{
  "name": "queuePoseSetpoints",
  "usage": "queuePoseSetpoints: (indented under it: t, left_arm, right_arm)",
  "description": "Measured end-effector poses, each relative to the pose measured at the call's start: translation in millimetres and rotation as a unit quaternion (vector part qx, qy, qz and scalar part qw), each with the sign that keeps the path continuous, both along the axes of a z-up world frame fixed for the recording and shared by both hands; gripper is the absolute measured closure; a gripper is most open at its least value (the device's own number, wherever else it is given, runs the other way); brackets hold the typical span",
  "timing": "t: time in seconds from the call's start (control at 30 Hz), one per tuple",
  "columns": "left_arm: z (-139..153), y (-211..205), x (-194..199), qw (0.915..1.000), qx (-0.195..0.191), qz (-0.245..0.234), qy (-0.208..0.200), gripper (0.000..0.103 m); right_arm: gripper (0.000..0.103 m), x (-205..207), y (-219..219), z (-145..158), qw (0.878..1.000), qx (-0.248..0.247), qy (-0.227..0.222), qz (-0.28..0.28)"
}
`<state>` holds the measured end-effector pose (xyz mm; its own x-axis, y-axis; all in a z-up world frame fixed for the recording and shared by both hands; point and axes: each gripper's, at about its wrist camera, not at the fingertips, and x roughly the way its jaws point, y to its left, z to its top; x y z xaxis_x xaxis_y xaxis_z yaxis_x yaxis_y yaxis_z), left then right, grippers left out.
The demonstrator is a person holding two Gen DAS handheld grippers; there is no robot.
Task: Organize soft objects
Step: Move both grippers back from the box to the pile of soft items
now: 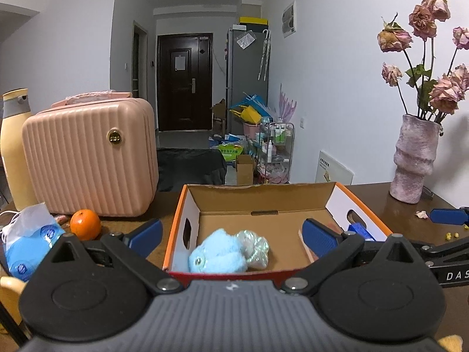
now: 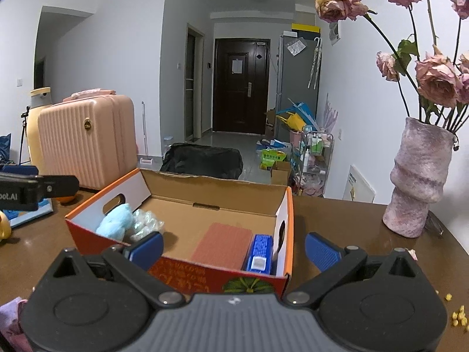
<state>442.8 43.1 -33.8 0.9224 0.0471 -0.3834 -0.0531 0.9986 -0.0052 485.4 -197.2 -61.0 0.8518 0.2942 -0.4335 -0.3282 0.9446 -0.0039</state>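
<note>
Two empty tools (image 1: 233, 236) (image 2: 234, 249), one box (image 2: 288, 234), one blue plush (image 1: 217, 253)

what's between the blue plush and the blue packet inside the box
In the right wrist view, bare cardboard floor and a flat reddish pad lie between the blue plush and the blue packet in the box.

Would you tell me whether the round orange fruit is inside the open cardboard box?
No, the orange fruit sits on the table beside the pink case, outside the cardboard box.

Fluffy blue plush toy (image 1: 218, 255) in matt cardboard box (image 1: 258, 196) on glossy wooden table (image 2: 337, 214)
</note>
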Motion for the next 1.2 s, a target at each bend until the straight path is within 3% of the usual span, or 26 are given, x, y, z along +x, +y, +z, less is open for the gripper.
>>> queuePoseSetpoints:
  t: [0.73,1.2]
  left_arm:
    - [0.8,9.6,-96.5,1.0,-0.003,0.005,0.005,0.0]
    - [-18.9,19.8,-152.4,0.9996,-0.005,0.003,0.026,0.0]
  right_arm:
    - [0.0,-87.3,12.7,-3.3,1.0,0.012,0.011,-0.007]
    - [0.0,-151.8,26.6,-19.1,1.0,0.007,0.024,-0.009]
